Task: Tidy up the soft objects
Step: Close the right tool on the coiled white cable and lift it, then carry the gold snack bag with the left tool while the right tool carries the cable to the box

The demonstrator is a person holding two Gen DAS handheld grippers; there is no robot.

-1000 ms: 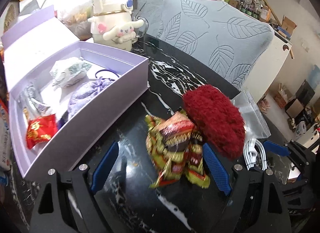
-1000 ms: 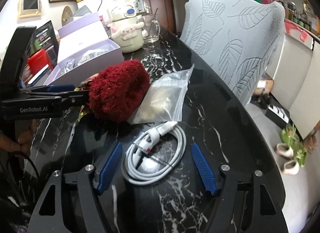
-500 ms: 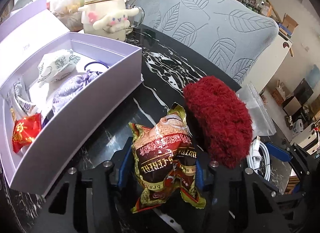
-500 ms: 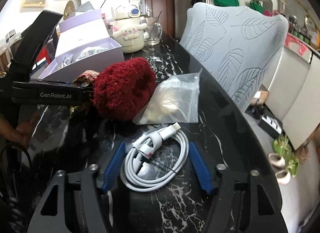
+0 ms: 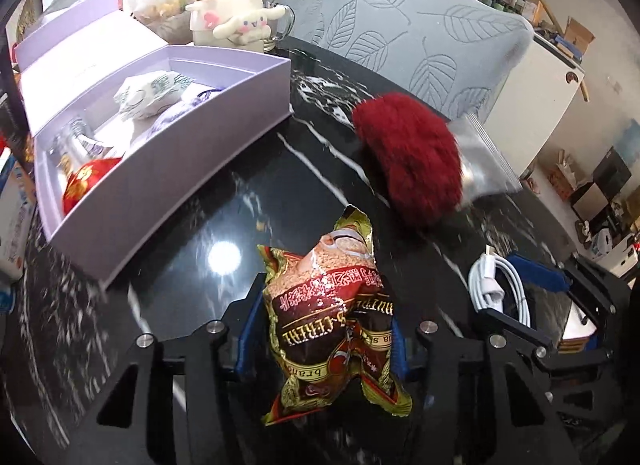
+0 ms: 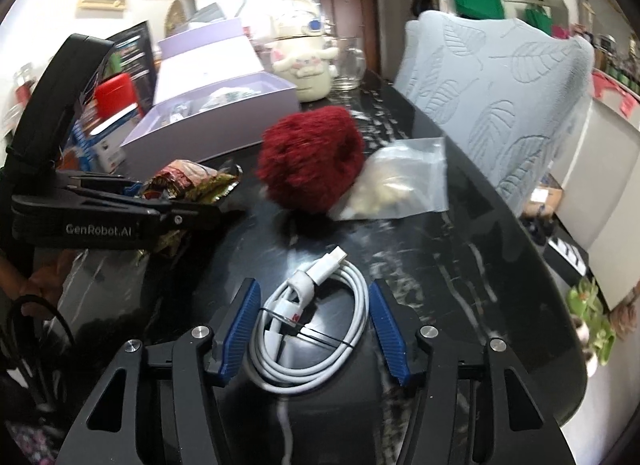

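My left gripper (image 5: 324,321) is shut on a red and gold snack packet (image 5: 328,305), held just above the black marble table (image 5: 224,225). The packet (image 6: 188,181) also shows in the right wrist view, sticking out of the left gripper (image 6: 208,201). A fluffy dark red item (image 5: 412,161) lies beyond it, partly over a clear zip bag (image 5: 480,169). My right gripper (image 6: 312,325) straddles a coiled white cable (image 6: 316,329); its jaws are closing and the pads stand close beside the coil. The open lilac box (image 5: 180,169) at the left holds several soft pouches and packets.
A cream cartoon-dog bottle (image 5: 228,13) and a glass cup (image 6: 348,65) stand behind the box. A chair with a grey leaf-pattern cover (image 5: 420,37) is pushed against the table's far edge. Boxes and books (image 6: 108,113) crowd the left. A hand (image 6: 36,285) holds the left gripper.
The left jaws closed on the snack packet and drew it away from the red fluffy item. The right jaws narrowed around the cable coil.
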